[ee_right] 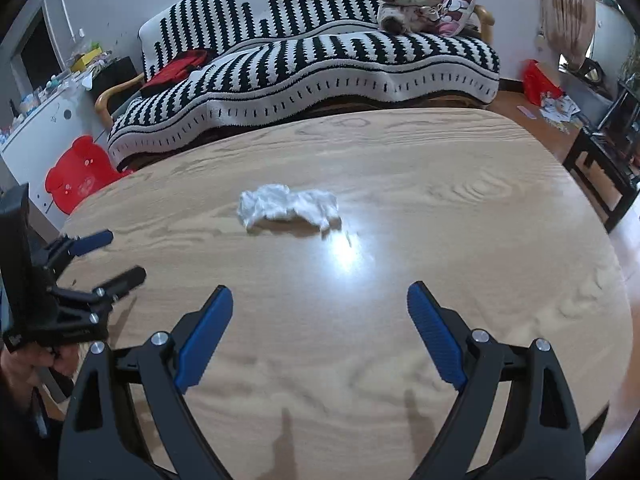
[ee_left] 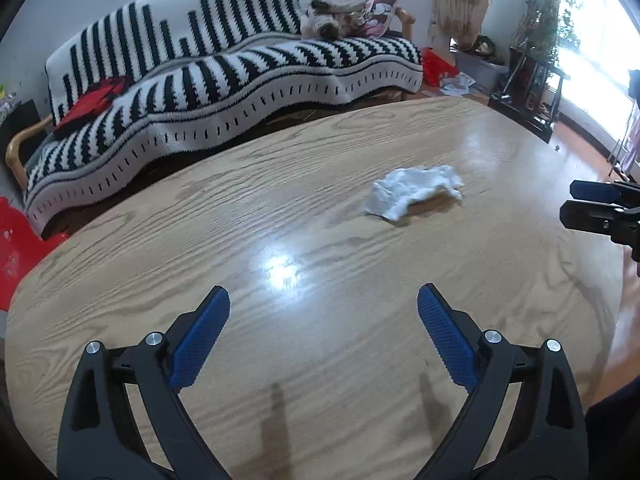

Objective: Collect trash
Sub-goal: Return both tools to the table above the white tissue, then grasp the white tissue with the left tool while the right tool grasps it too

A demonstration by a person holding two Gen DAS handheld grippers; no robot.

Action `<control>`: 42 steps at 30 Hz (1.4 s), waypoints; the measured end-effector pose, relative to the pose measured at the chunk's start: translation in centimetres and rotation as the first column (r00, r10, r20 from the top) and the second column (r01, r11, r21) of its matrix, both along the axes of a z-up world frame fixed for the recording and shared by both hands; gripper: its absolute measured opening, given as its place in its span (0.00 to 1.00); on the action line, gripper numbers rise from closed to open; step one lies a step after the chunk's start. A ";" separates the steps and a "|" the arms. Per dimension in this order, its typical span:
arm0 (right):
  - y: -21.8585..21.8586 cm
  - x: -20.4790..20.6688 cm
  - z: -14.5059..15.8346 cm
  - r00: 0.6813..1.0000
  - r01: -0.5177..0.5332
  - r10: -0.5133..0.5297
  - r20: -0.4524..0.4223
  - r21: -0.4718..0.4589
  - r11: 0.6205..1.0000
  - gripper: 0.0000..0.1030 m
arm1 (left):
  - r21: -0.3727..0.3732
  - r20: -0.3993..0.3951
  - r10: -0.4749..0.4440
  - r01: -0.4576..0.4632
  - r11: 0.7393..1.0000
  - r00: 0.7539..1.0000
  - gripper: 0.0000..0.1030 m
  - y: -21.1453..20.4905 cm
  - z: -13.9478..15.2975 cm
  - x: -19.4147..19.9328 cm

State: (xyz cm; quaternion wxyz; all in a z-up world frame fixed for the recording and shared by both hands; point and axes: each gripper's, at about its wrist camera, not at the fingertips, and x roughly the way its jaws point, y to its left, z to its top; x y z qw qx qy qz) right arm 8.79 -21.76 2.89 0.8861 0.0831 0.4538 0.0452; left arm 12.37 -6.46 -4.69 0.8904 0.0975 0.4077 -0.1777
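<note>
Item one: crumpled white tissue, lying on the wood-grain counter (glossy, with a bright glare spot), well ahead of both claws. Item two: my left claw, released, jaws spread wide, nothing between them. Item three: my right claw, likewise released and empty. Background: striped sofa.

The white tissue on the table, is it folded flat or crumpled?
Crumpled. The white tissue lies on the wooden table as a wrinkled, uneven lump, apart from both tools.
</note>
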 end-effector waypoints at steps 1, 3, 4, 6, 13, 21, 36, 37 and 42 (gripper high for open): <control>-0.7 1.2 -0.9 0.999 0.025 -0.024 -0.024 0.044 0.999 0.83 | -0.020 -0.016 0.009 -0.009 1.000 1.000 0.89 -0.3 -0.2 1.1; -2.0 2.9 -2.3 0.996 0.066 -0.058 -0.067 0.119 0.991 0.81 | -0.044 -0.026 0.007 -0.008 0.999 1.000 0.89 -1.2 -0.5 2.5; -2.2 3.5 -2.7 0.995 0.072 -0.061 -0.082 0.141 0.987 0.78 | -0.043 -0.022 0.001 -0.002 0.999 1.000 0.89 -1.9 -0.6 3.2; -2.3 5.0 -3.5 0.994 0.076 -0.060 -0.096 0.164 0.984 0.76 | -0.033 -0.020 -0.002 0.001 0.999 1.000 0.89 -3.0 -1.1 4.4; -2.7 10.1 -6.0 0.987 0.103 -0.073 -0.140 0.223 0.969 0.71 | -0.080 -0.101 0.022 -0.030 0.996 0.995 0.89 -5.4 -3.5 8.9; -1.6 11.8 -7.0 0.990 0.029 0.010 -0.144 0.267 0.963 0.30 | -0.018 -0.074 -0.048 0.047 0.999 0.996 0.71 -7.9 -5.0 9.1; -1.9 8.6 -3.2 0.997 0.002 0.014 -0.069 0.228 0.974 0.14 | -0.069 -0.005 -0.162 0.161 0.984 0.987 0.02 -10.0 -1.7 5.4; -2.1 8.2 -2.9 0.998 0.002 0.013 -0.066 0.224 0.975 0.14 | -0.069 0.001 -0.164 0.164 0.984 0.986 0.02 -10.2 -1.3 5.1; -4.3 5.4 -1.0 0.999 0.026 -0.020 -0.032 0.187 0.982 0.14 | -0.079 0.013 -0.197 0.198 0.977 0.980 0.02 -12.3 0.3 3.3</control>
